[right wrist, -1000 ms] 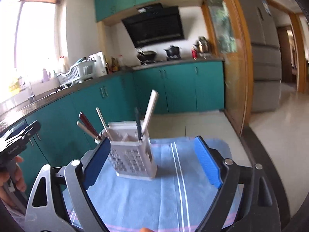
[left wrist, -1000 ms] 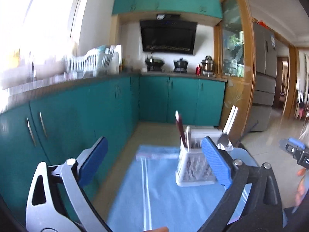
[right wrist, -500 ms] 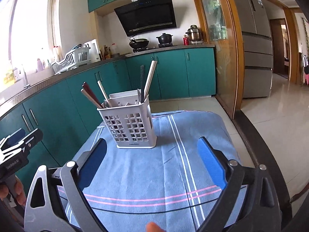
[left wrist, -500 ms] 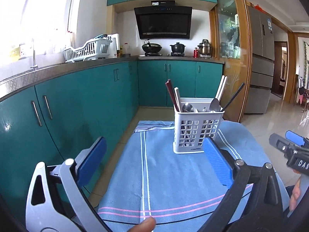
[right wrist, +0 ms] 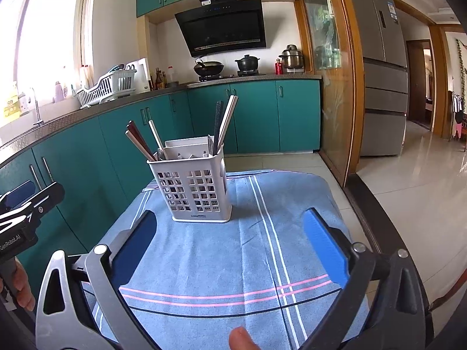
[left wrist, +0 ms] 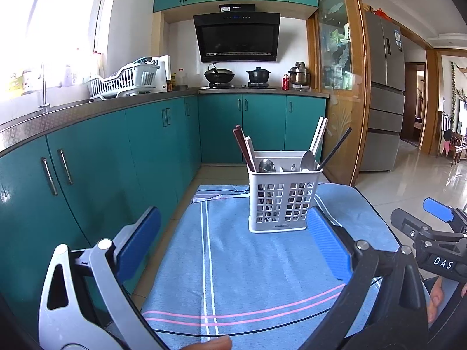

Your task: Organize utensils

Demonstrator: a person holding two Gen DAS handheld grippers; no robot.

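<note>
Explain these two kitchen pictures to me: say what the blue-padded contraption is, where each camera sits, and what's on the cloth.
No robot here: a person carries one hand-held gripper in each hand, each with a camera looking forward along its two blue-padded fingers. One picture comes from the left hand-held gripper, the other from the right hand-held gripper. The left one's jaws stand wide open; the right one's are opening. Both are empty. On the blue striped cloth stands a white utensil caddy with chopsticks and spoons in it. Nothing is held.
</note>
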